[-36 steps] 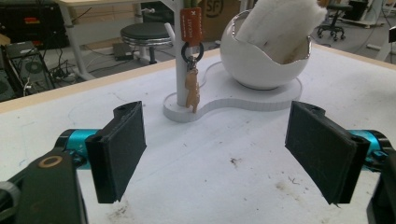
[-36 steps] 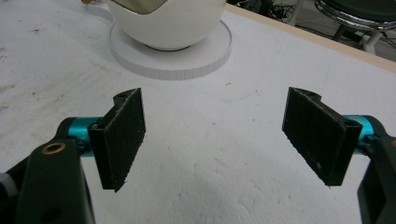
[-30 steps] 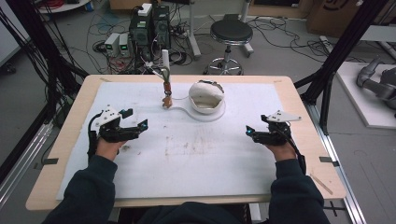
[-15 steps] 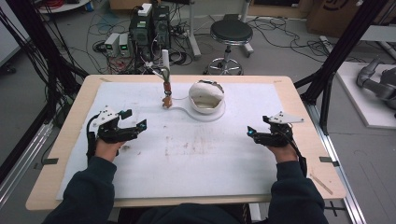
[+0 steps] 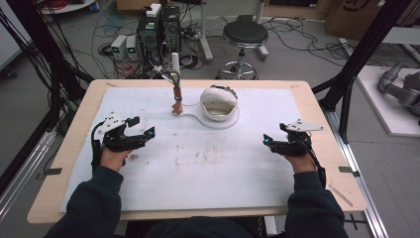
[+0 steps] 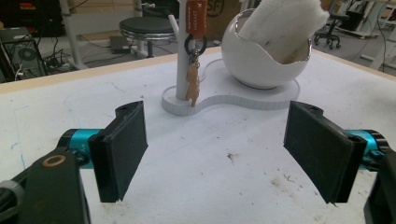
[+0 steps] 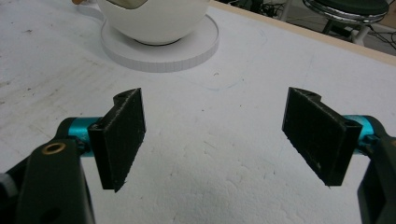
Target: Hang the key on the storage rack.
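One white egg-shaped bowl [image 5: 219, 102] sits on one flat white base [image 5: 208, 121] at the upper centre of the high view, with one slim white post [image 5: 176, 74] just left of it carrying one orange tag and keyring [image 6: 193, 70]; white stuffing fills the bowl in the left gripper view. Two tongs rest low over the white-covered bench [image 5: 198, 183], the left tongs [image 5: 143, 128] at the middle left and the right tongs [image 5: 267, 140] at the middle right, well apart from the stand, each held by a dark-sleeved forearm entering from the bottom edge. Both tongs stand spread wide with nothing between their black pads, the left pair pointing toward the post and bowl, the right pair angled toward the base.
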A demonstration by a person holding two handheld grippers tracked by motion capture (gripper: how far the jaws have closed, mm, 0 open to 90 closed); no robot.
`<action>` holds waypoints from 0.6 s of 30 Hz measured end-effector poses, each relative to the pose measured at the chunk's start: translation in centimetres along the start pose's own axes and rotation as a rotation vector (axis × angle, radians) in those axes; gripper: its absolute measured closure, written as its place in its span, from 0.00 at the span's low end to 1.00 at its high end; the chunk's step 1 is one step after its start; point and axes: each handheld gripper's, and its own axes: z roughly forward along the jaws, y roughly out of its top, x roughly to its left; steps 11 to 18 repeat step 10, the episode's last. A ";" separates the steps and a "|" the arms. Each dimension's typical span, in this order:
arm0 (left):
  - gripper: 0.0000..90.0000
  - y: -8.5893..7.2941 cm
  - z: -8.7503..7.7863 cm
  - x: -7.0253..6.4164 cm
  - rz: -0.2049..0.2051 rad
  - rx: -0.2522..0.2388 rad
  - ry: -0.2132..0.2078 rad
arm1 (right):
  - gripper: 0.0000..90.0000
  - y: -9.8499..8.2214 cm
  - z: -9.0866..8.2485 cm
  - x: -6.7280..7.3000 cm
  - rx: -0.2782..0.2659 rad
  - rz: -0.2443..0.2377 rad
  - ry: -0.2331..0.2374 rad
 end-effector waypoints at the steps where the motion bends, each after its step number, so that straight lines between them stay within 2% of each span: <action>1: 0.24 0.0 0.0 0.0 -0.001 -0.001 0.001 | 0.24 0.0 0.0 0.0 0.000 0.000 0.000; 18: 0.24 -0.1 0.1 0.1 -0.003 0.001 0.003 | 0.24 0.0 0.0 -0.2 -0.004 0.007 0.003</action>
